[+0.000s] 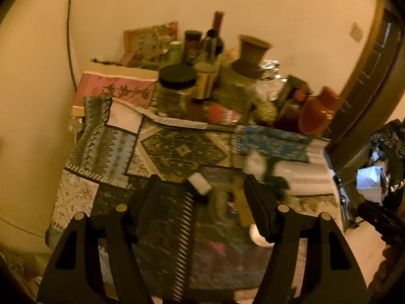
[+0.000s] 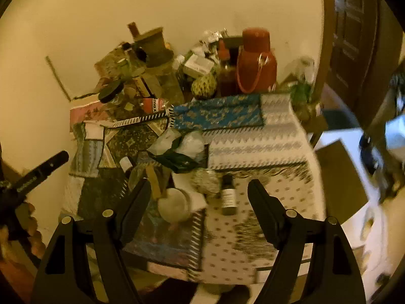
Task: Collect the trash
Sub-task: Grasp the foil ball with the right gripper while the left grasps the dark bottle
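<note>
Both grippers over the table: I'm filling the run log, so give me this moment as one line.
left gripper: open, empty | right gripper: open, empty | small bottle, crumpled wrappers: untouched on table

Between the jaws of the right gripper lies patterned woven cloth, matt. Just beyond them, a small glass bottle with paper label, a glossy dark plastic bag, and crumpled white paper. Farther off, a smooth red plastic flask.
</note>
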`<state>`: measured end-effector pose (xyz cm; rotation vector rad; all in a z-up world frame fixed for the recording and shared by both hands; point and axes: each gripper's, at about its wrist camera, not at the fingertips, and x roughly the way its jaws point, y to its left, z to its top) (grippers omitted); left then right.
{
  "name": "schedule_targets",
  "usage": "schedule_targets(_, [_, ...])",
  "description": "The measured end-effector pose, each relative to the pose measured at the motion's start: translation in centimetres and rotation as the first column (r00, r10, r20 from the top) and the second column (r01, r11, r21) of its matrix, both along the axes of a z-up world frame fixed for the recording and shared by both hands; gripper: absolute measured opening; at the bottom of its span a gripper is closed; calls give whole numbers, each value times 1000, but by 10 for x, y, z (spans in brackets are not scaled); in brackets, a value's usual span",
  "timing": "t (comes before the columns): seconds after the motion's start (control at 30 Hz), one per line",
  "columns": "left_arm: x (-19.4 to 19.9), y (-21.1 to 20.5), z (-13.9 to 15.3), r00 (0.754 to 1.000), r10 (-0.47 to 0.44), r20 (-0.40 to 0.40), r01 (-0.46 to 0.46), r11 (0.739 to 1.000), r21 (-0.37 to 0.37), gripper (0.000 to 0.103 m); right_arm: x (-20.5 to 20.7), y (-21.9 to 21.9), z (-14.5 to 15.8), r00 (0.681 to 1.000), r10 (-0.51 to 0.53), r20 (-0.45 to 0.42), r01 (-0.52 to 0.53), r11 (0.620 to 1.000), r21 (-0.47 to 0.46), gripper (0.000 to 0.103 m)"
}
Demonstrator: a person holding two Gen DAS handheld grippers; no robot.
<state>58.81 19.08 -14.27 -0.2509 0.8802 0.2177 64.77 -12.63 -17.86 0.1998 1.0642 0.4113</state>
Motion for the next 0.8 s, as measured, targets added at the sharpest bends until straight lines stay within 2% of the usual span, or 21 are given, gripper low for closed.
schedule_targets(0.1, [21, 24, -24, 999, 13, -52, -15, 999, -42, 66, 15, 17, -19, 998, -15, -66, 16, 1000, 20, 76])
schedule_targets(0.23, [47, 40, -65, 991, 2, -132, -21, 990, -139, 66, 31, 33, -50, 990, -32, -138, 35, 999, 13, 76])
schedule_targets(0.33, [62, 44, -94, 986, -7, -168, -31, 974, -225, 66, 40, 38, -73, 981, -48, -187, 49, 999, 1, 76])
schedule_targets(0.47, [77, 43, -127, 973, -13, -230, -55, 957, -285, 65, 52, 40, -106, 963, -64, -261, 67, 998, 3, 75])
schedule_targets(0.53, [83, 41, -142, 965, -11, -261, -71, 951, -302, 64, 56, 40, -121, 953, -70, -295, 74, 997, 3, 72])
schedule_targets(0.6, [87, 40, -154, 958, -10, -286, -86, 944, -320, 62, 60, 41, -130, 946, -70, -317, 73, 997, -2, 67])
schedule_targets(0.73, [90, 37, -167, 955, -28, -295, -98, 910, -403, 62, 63, 41, -141, 938, -60, -341, 65, 998, 1, 62])
schedule_targets(0.8, [92, 35, -169, 954, -30, -298, -100, 906, -411, 60, 63, 43, -144, 936, -48, -348, 51, 999, 0, 60])
